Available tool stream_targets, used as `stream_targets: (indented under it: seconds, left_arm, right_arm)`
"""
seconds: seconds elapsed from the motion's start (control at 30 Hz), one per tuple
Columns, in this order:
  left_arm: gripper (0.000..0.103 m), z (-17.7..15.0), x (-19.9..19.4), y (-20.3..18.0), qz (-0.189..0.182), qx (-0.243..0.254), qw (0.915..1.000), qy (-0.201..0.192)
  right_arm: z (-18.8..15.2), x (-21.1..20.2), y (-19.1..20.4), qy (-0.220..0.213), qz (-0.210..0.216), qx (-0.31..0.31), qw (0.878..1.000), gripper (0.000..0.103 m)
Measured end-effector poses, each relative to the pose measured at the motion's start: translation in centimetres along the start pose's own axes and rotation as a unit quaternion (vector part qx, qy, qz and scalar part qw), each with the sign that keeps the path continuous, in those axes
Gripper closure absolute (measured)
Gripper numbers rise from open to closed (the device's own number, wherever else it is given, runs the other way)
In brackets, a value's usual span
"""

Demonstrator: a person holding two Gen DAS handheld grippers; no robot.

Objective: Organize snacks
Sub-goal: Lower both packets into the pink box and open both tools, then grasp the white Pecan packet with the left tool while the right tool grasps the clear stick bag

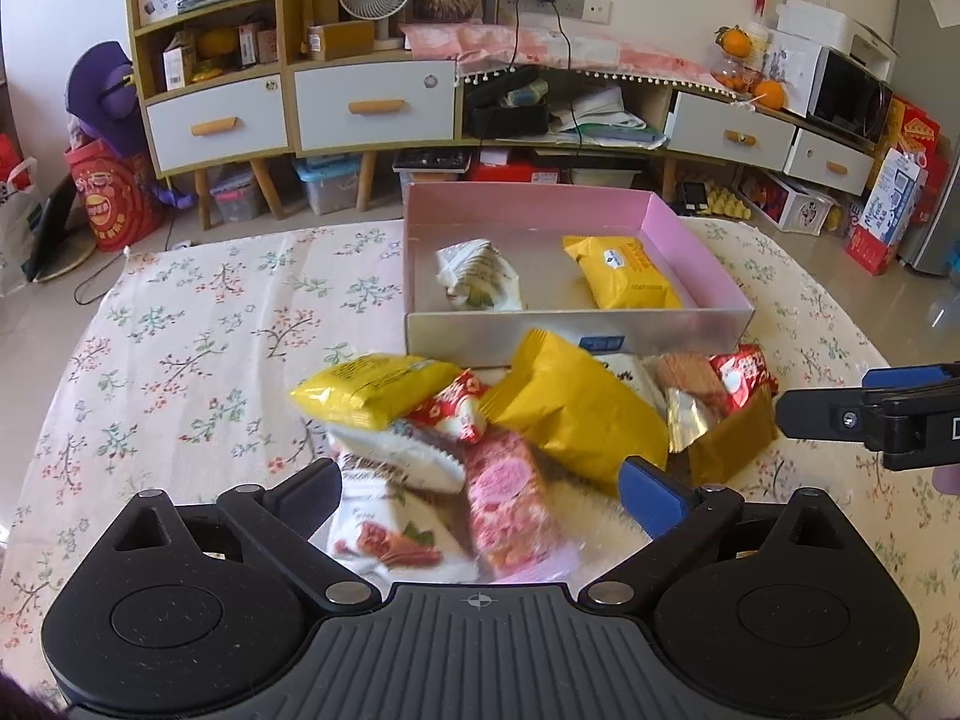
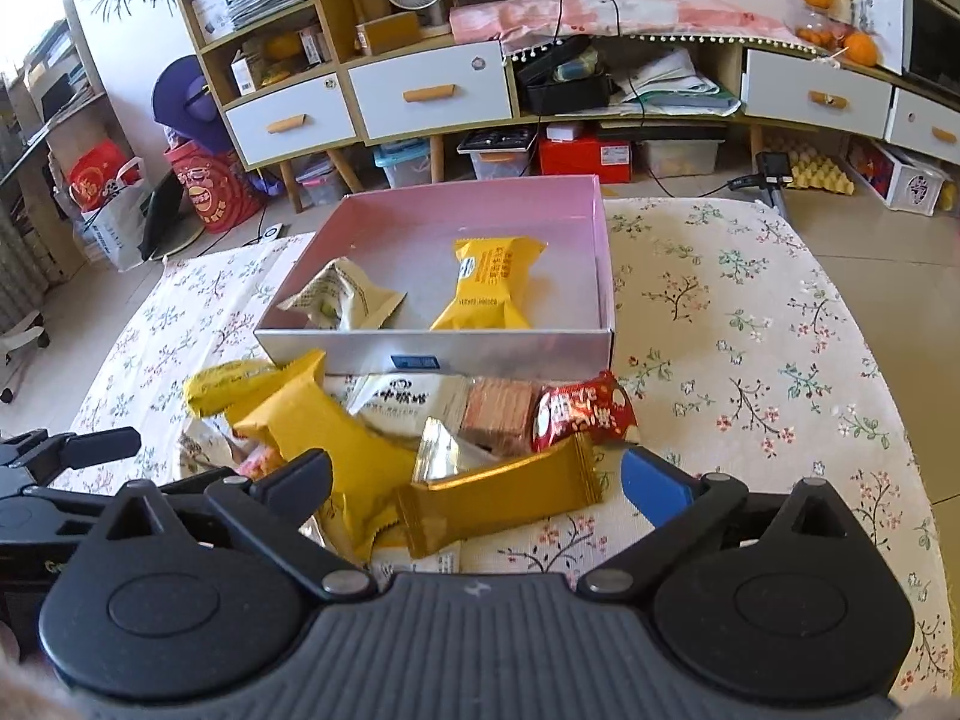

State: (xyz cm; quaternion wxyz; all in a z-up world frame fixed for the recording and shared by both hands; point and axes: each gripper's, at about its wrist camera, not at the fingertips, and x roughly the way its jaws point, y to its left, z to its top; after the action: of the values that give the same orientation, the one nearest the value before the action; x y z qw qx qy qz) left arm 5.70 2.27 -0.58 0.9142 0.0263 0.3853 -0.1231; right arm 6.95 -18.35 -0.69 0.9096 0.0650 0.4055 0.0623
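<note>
A pink box (image 1: 696,240) (image 2: 605,276) stands on the floral table and holds a yellow packet (image 1: 624,273) (image 2: 489,291) and a pale cream packet (image 1: 477,276) (image 2: 342,300). A pile of snack packets lies in front of it: a big yellow pack (image 1: 576,408) (image 2: 336,450), a pink bar (image 1: 510,498), a gold bar (image 2: 498,498), a red packet (image 2: 582,414). My left gripper (image 1: 480,492) is open just above the pink bar. My right gripper (image 2: 474,480) is open over the gold bar; it also shows in the left wrist view (image 1: 840,414).
The floral tablecloth (image 1: 198,360) (image 2: 780,330) covers the table around the pile. Behind the table stand white-drawered cabinets (image 1: 372,108) with a fan, boxes and floor clutter.
</note>
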Motion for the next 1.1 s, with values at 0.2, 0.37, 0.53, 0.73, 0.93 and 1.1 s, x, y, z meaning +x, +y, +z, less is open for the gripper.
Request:
stream_targets:
  seconds: [0.2, 0.37, 0.53, 0.73, 0.93, 1.1]
  left_arm:
    - [0.001, -1.8, -0.9, 1.0, -0.01, 0.015, 0.9998, -0.001]
    - [0.001, -2.9, -1.2, 1.4, -0.018, 0.021, 0.9996, -0.004]
    - [0.001, -4.4, -1.2, 1.2, -0.027, 0.05, 0.9982, -0.016]
    - [0.001, -6.0, -0.1, 1.9, -0.025, 0.079, 0.9964, -0.019]
    - [0.001, -6.3, 0.1, 3.9, -0.02, 0.066, 0.9968, -0.04]
    - [0.002, -5.1, 0.0, 5.7, -0.033, 0.024, 0.9965, -0.072]
  right_arm:
    - [-1.6, -0.3, -0.2, -0.006, 0.002, -0.025, 1.0, 0.0]
    - [-2.6, -0.5, -0.3, -0.01, 0.006, -0.04, 0.999, 0.0]
    - [-3.6, -0.5, -0.2, -0.021, 0.012, -0.056, 0.998, 0.0]
    - [-5.2, 0.1, 0.5, -0.015, 0.032, -0.08, 0.996, 0.0]
    - [-6.7, 0.5, 3.2, -0.028, 0.055, -0.16, 0.985, 0.0]
    - [-7.4, 0.6, 5.8, -0.038, 0.07, -0.225, 0.971, 0.001]
